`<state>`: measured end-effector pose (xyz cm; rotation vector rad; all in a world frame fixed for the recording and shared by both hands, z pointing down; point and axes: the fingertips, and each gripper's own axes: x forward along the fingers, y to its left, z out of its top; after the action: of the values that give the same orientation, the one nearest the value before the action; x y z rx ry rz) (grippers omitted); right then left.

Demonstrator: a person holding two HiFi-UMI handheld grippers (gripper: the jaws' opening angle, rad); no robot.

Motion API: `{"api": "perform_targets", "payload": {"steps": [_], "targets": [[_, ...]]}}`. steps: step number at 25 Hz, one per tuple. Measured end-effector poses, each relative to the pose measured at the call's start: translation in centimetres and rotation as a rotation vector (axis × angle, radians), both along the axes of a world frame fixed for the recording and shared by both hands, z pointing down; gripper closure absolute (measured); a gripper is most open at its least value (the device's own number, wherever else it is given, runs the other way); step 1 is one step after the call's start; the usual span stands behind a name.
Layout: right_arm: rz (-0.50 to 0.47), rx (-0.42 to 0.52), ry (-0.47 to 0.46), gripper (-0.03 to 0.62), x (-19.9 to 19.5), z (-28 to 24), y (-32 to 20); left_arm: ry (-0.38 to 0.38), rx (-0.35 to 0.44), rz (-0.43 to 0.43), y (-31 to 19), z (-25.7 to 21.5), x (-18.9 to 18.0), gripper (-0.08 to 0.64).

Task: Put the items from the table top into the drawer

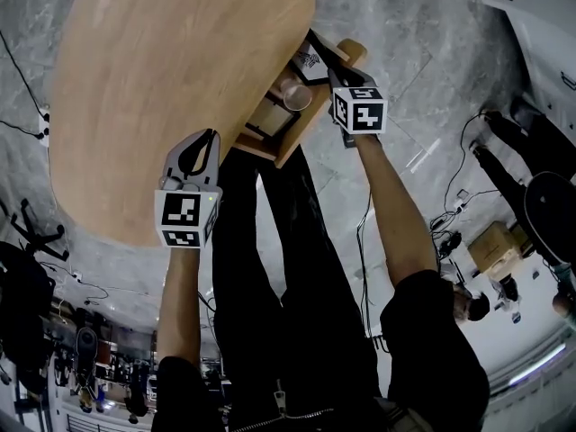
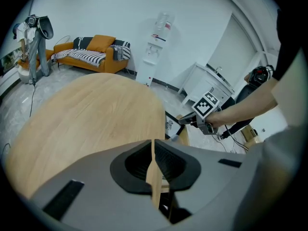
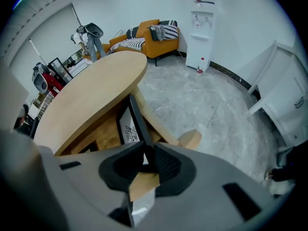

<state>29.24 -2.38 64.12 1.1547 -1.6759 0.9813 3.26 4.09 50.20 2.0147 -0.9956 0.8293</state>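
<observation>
1. Closest in is the left hand-held gripper. Its jaws are pressed together with nothing in them, and it hangs just over the near edge of the surface.
2. The right hand-held gripper points steeply down and is clamped on the black edge of a frame.
3. The frame is tilted. One end is in the jaws and the other reaches down into the open drawer, which sticks out from under the edge of the surface. Can't tell if the frame touches the drawer bottom.
4. A cup sits in the drawer just beside the frame, with its mouth facing the head camera.
5. The drawer's wooden handle is just past the right gripper's jaws, over the grey floor.
6. Way at the back there's an orange sofa and a white water dispenser against the wall.
</observation>
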Motion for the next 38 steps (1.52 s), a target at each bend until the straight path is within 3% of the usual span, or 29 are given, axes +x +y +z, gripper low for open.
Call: {"api": "perform_targets", "payload": {"steps": [9,17,24,29,38], "targets": [[0.036,0.027,0.021,0.560,0.4,-0.2,-0.7,-0.003,0.005,-0.039,-0.3,-0.2,-0.7,0.535],[0.017,0.060,-0.055,0.581,-2.4,-4.4,1.1,0.004,0.041,-0.109,-0.1,-2.7,-1.7,0.535],[-0.037,0.146,-0.095,0.583,-7.8,-11.9,3.0,0.015,0.108,-0.187,0.3,-7.6,-3.3,0.535],[-0.068,0.226,-0.178,0.583,-13.4,-19.0,4.5,0.004,0.159,-0.262,1.9,-11.7,-6.0,0.535],[-0.271,0.402,-0.285,0.583,-22.7,-34.8,10.7,0.012,0.235,-0.429,9.4,-21.4,-9.2,0.535]]}}
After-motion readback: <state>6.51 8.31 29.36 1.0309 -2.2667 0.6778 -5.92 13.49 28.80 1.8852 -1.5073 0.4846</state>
